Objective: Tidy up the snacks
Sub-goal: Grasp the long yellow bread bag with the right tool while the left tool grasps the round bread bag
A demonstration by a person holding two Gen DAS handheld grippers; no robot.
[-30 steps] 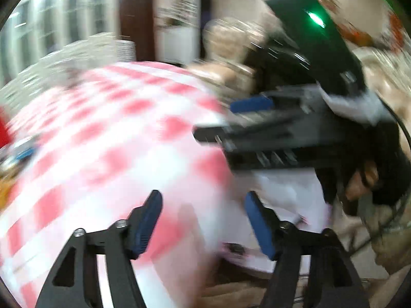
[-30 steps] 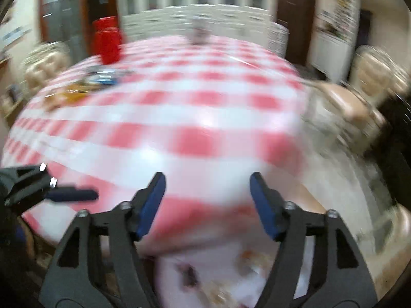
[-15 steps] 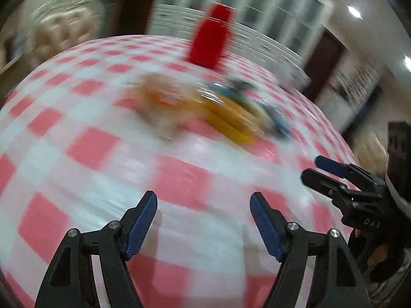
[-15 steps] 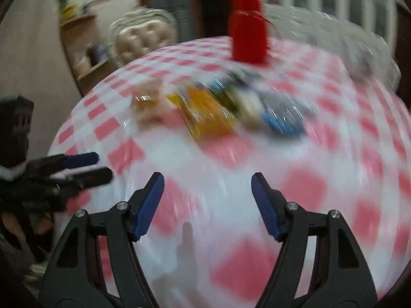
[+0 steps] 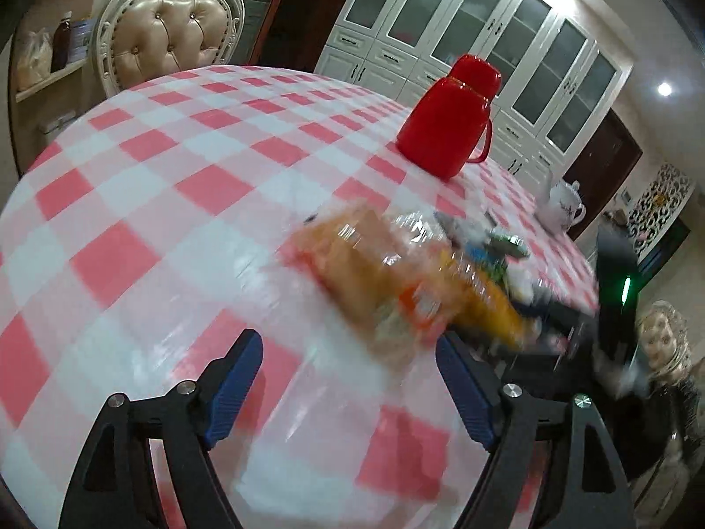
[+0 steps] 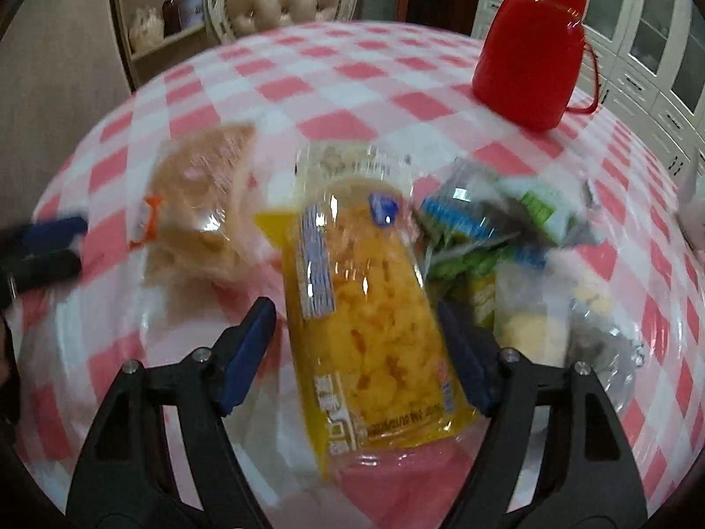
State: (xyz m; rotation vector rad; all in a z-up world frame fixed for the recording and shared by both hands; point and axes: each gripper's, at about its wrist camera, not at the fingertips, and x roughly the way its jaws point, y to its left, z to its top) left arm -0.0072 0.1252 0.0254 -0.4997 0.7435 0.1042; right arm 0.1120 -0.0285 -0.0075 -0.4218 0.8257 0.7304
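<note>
Snack packets [image 6: 370, 308] heaped mid-table [image 5: 132, 203]; right gripper [image 6: 357, 344] spread astride the yellow one, left gripper [image 5: 348, 392] just widened, empty.

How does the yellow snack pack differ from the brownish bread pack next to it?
The yellow snack pack is long and narrow with bright yellow contents and a blue label strip; the brownish bread pack is broader, pale brown, with an orange mark at its edge. The yellow snack pack lies between the open fingers of the right gripper; the brownish bread pack lies off to the left of it. Both are in clear wrappers, lying flat on the checked tablecloth.
</note>
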